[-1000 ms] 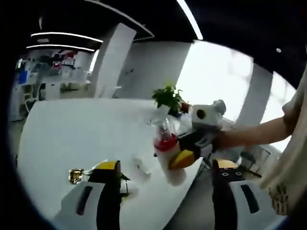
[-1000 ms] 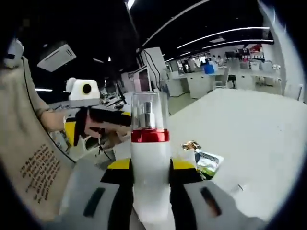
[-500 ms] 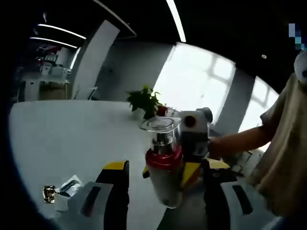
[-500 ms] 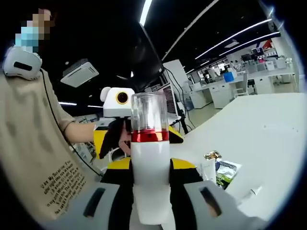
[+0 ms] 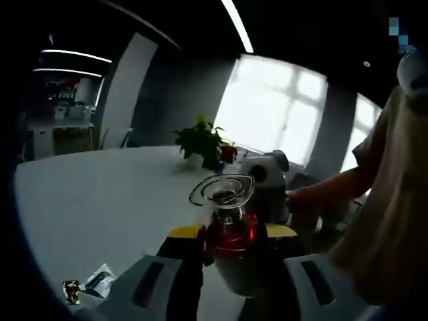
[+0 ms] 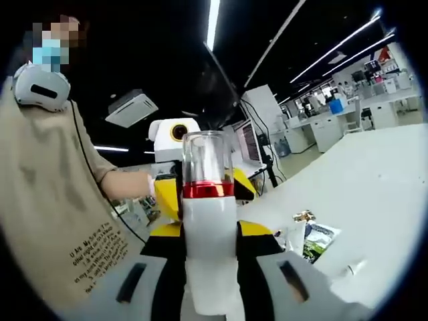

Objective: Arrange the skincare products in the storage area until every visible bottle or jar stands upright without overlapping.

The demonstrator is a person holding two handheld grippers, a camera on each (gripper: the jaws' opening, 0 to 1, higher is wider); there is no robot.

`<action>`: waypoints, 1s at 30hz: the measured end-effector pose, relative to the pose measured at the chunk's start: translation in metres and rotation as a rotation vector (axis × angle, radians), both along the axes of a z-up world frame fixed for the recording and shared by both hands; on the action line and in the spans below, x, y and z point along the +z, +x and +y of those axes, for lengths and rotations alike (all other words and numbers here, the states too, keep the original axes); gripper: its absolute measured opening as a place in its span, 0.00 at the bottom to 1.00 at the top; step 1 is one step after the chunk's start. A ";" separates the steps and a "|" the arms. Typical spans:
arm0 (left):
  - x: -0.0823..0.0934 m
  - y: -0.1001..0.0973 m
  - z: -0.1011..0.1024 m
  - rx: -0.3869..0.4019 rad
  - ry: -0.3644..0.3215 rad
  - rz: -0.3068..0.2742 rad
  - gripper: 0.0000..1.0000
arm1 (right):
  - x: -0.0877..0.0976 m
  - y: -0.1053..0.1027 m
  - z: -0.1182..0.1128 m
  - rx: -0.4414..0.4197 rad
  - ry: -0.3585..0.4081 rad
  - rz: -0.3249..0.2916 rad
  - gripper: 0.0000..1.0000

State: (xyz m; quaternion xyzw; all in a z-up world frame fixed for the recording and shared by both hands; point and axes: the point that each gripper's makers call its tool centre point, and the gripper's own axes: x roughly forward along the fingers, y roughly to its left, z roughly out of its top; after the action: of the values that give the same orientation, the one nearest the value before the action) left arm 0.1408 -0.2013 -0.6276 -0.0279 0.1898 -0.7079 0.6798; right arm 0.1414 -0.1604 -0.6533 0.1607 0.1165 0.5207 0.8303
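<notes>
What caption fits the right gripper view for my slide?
Right tongs clamp a white spray bottle with red collar upright above the white table.

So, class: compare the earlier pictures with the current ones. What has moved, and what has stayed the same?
The left claw has closed in on the white bottle with the red band and clear cap; the bottle now sits between its jaws, though whether they grip it is unclear. The right claw stays clamped on the bottle's body, holding it above the white table. The small packets on the table haven't been touched.
</notes>
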 end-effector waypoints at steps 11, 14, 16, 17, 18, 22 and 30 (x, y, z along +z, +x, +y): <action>-0.041 -0.008 -0.048 -0.025 0.182 -0.144 0.28 | -0.047 0.000 -0.045 -0.015 -0.311 -0.106 0.29; -0.057 -0.008 -0.060 -0.039 0.224 -0.183 0.28 | -0.067 0.001 -0.055 -0.011 -0.396 -0.135 0.28; -0.072 -0.008 -0.068 -0.049 0.256 -0.212 0.28 | -0.082 0.003 -0.062 -0.008 -0.423 -0.129 0.28; -0.080 -0.006 -0.073 -0.050 0.269 -0.220 0.28 | -0.088 0.004 -0.064 -0.010 -0.429 -0.129 0.28; -0.085 -0.005 -0.076 -0.052 0.276 -0.224 0.28 | -0.095 0.007 -0.069 -0.017 -0.440 -0.123 0.28; -0.107 0.005 -0.087 -0.045 0.295 -0.216 0.28 | -0.117 0.015 -0.084 -0.040 -0.506 -0.106 0.28; -0.131 0.012 -0.101 -0.035 0.342 -0.237 0.28 | -0.145 0.021 -0.100 -0.027 -0.549 -0.101 0.28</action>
State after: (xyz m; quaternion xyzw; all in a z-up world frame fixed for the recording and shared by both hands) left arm 0.1530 -0.3024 -0.7590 0.1746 0.2265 -0.6753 0.6799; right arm 0.1625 -0.2606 -0.7980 -0.0946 0.2096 0.4659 0.8544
